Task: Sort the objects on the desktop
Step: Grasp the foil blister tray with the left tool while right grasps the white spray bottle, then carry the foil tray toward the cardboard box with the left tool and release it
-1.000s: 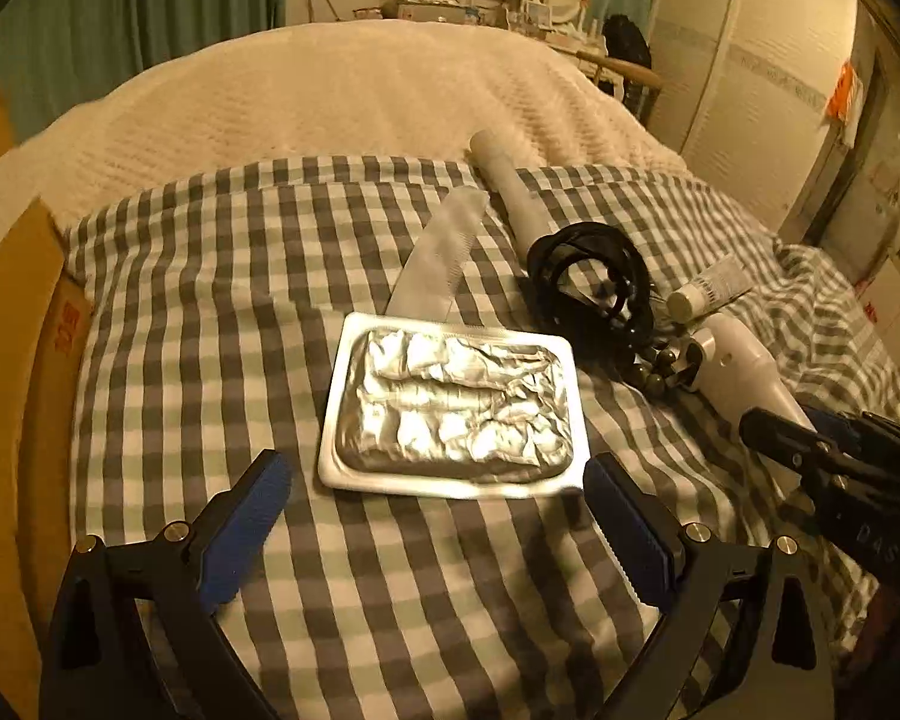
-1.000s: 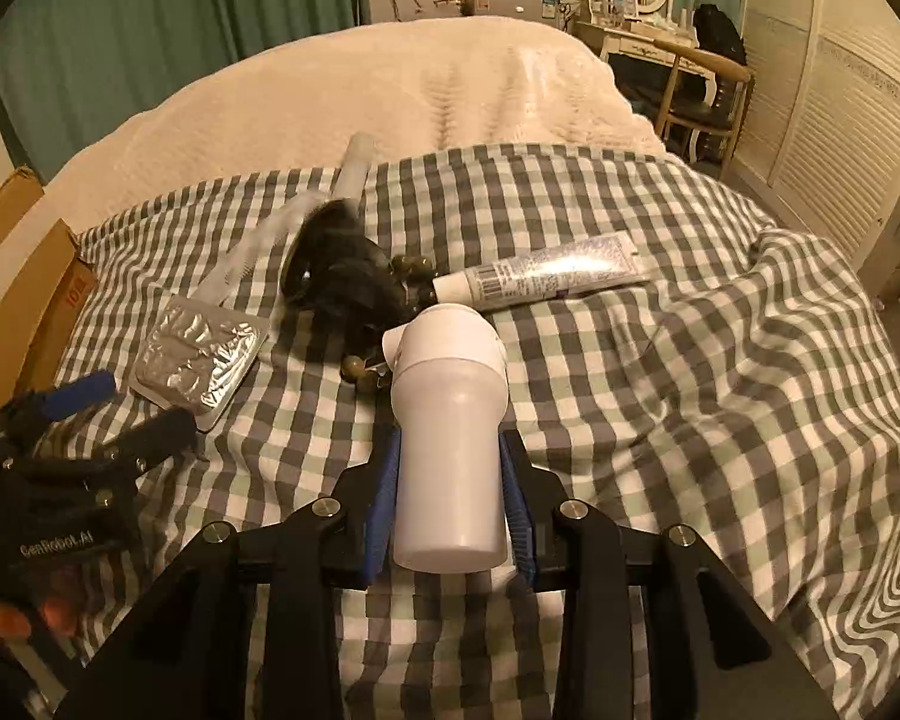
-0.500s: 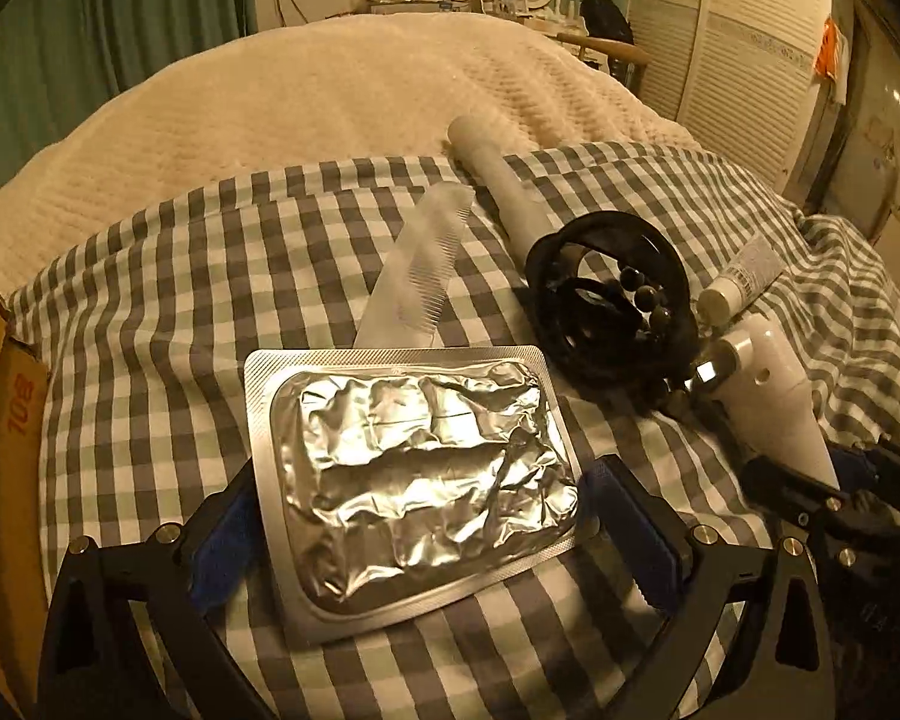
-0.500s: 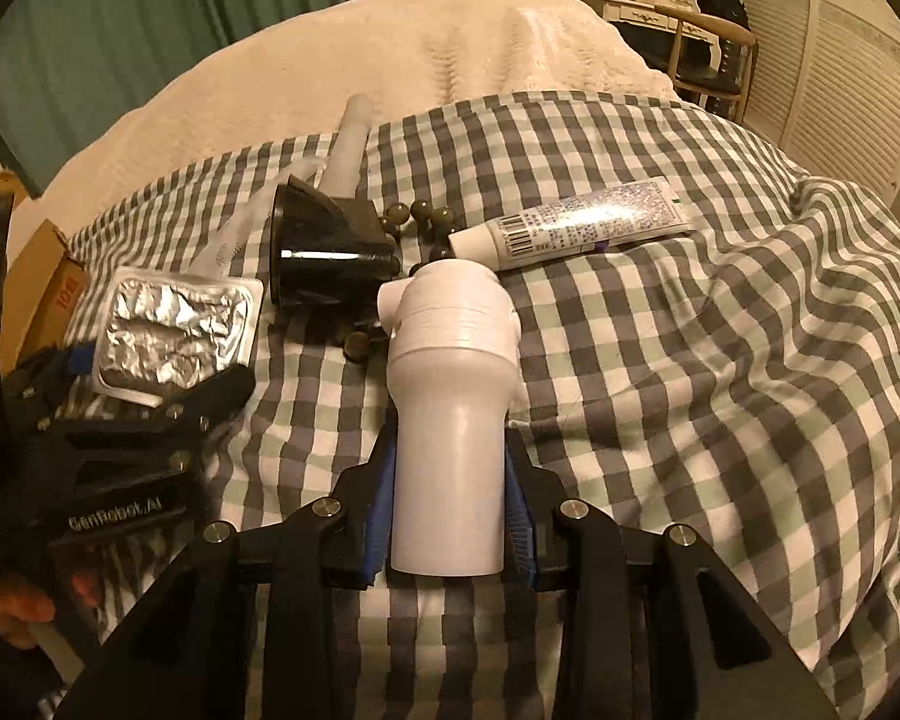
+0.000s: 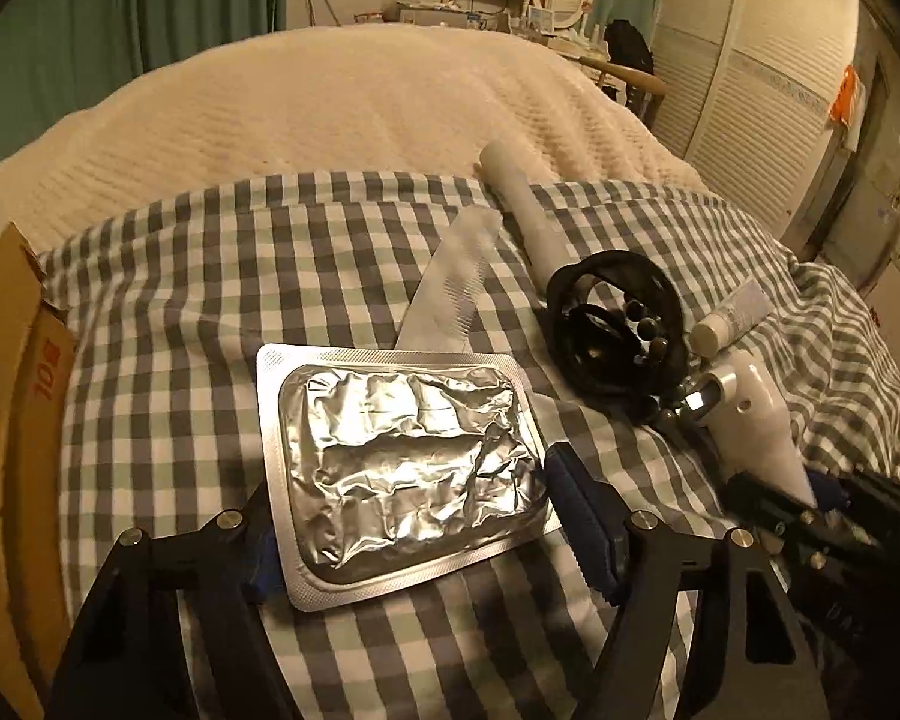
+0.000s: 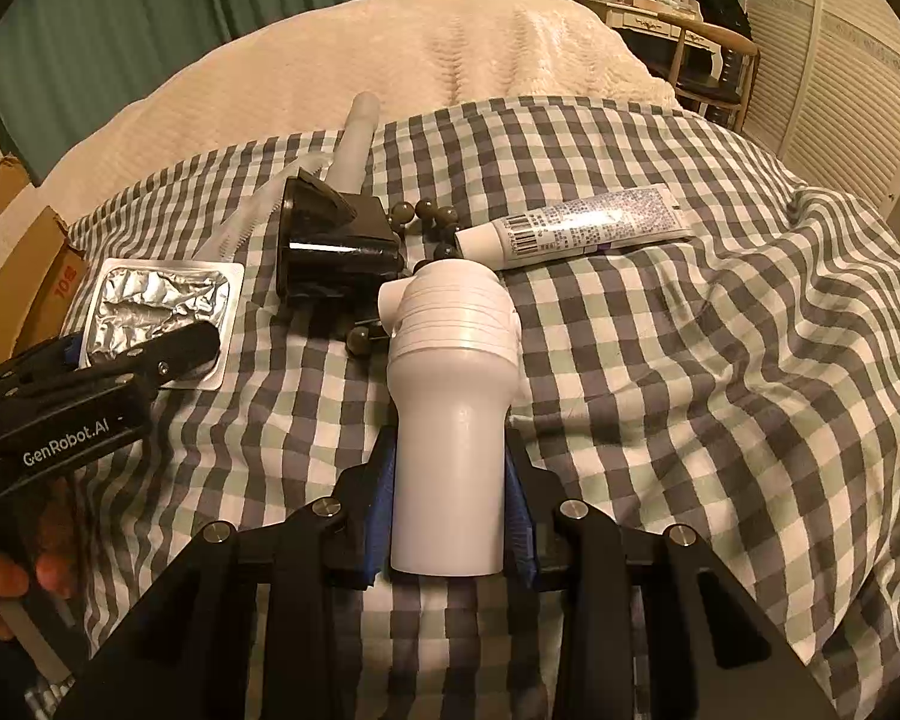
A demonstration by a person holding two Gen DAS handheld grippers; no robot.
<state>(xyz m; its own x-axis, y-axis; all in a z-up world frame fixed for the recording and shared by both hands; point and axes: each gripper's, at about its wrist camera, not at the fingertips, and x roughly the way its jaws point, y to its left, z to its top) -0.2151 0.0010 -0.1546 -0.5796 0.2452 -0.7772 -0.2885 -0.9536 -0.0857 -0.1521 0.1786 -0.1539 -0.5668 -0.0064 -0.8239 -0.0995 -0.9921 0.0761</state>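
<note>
- The left gripper sat nearest the lens in the left wrist view, its black arms carrying blue pads. Its jaws had just been closing, with the silver foil blister pack between them.
- The right-hand pad stood against the pack's right edge. The left-hand pad was hidden under the pack's left edge, so full contact on that side could not be confirmed.
- The blister pack lay tilted, its near end raised over the grey-and-white checked cloth.
- The right gripper was clamped on the narrow neck of a white plastic bottle-shaped device, one blue pad pressed on each side.
- The white device lay just right of the blister pack, its wider ribbed head pointing away from the gripper.
- A person's hand showed below the left gripper's body at the lower left of the right wrist view.
- A translucent white plastic comb lay just beyond the blister pack, its near end touching or slipping under the pack's far edge.
- A black round open-frame holder lay beyond and right of the pack, with a string of dark round beads in and around it.
- A white squeeze tube with printed label lay further right of the pack, past the holder.
- A pale cylindrical tube lay beyond the comb, reaching the far edge of the checked cloth.
- A brown cardboard box stood left of the pack, off the cloth.
- A cream knitted blanket covered the bed beyond the checked cloth.
</note>
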